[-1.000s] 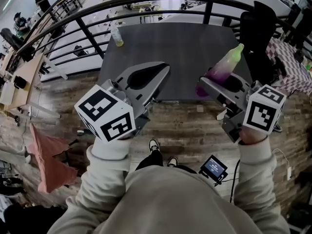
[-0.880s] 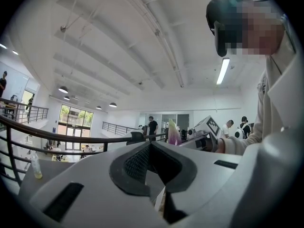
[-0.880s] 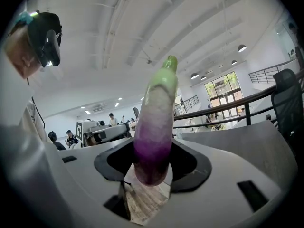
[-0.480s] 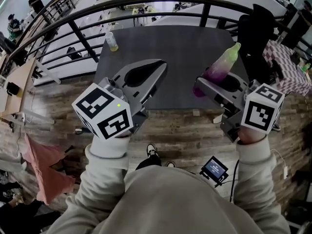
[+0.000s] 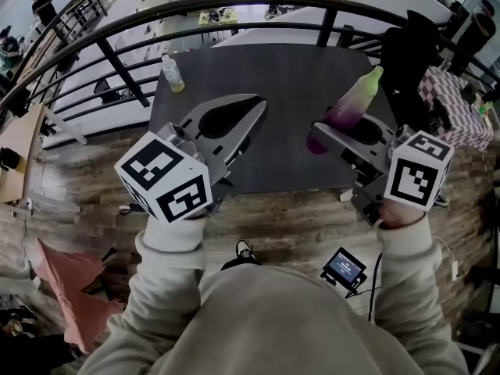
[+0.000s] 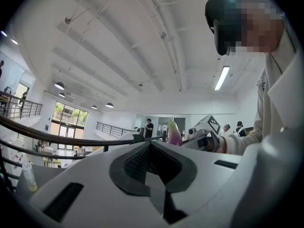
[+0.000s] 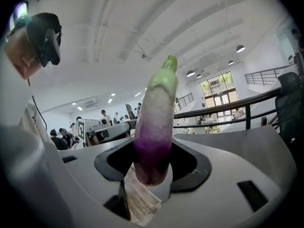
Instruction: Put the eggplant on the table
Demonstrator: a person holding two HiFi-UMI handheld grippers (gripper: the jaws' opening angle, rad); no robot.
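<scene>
bottle [image 5: 172,74] w/ yellowish liquid [image 5: 177,86] on table [image 5: 289,92], far-left corner.

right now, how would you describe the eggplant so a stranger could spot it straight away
Find the dark table beside the curved railing; over its right side is the right gripper. The eggplant stands clamped in its jaws, purple at the base fading to a pale green tip, while the left gripper holds nothing.
</scene>
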